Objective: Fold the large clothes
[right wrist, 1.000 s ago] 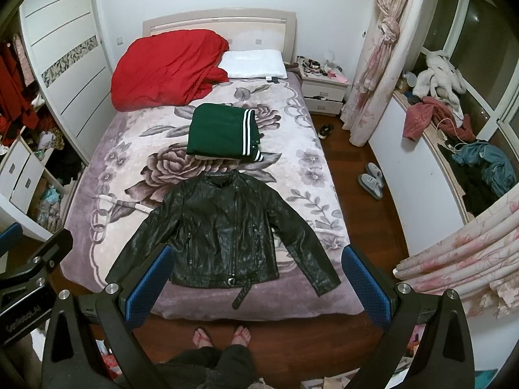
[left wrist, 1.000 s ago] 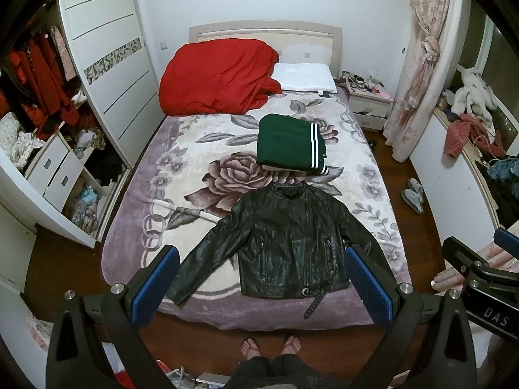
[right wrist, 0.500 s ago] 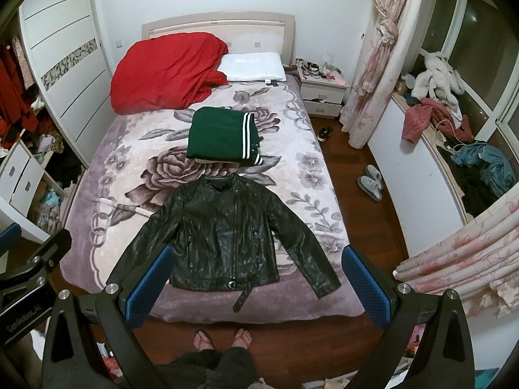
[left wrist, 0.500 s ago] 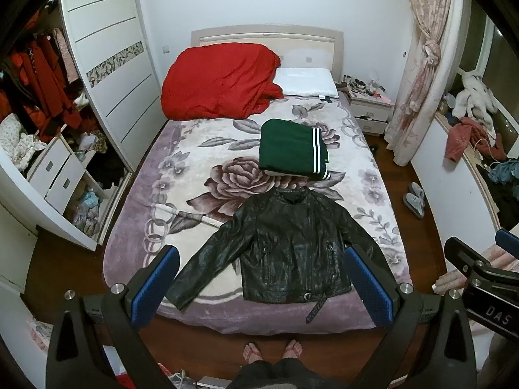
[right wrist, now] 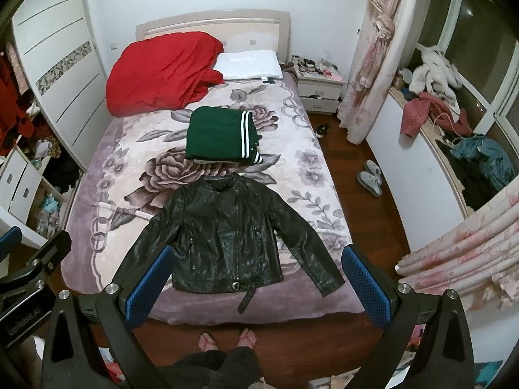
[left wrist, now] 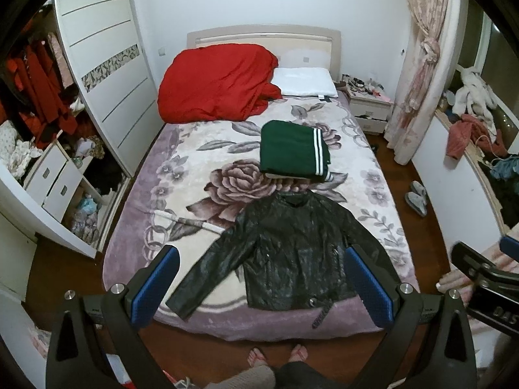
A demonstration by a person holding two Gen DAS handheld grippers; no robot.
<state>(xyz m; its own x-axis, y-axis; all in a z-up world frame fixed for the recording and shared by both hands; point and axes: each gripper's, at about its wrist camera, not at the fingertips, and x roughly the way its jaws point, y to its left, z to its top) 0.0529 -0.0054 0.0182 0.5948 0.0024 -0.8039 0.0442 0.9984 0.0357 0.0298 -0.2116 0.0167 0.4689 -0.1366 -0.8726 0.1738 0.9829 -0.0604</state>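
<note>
Black leather jacket [left wrist: 292, 253] flat on the bed [left wrist: 181, 168], both grippers' fingers [left wrist: 155, 287] [right wrist: 365, 287] spread, empty-handed

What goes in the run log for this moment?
phase: pre-grasp | leather jacket: spread flat on bed, unfolded | green garment: folded | left tool: open | right tool: open
</note>
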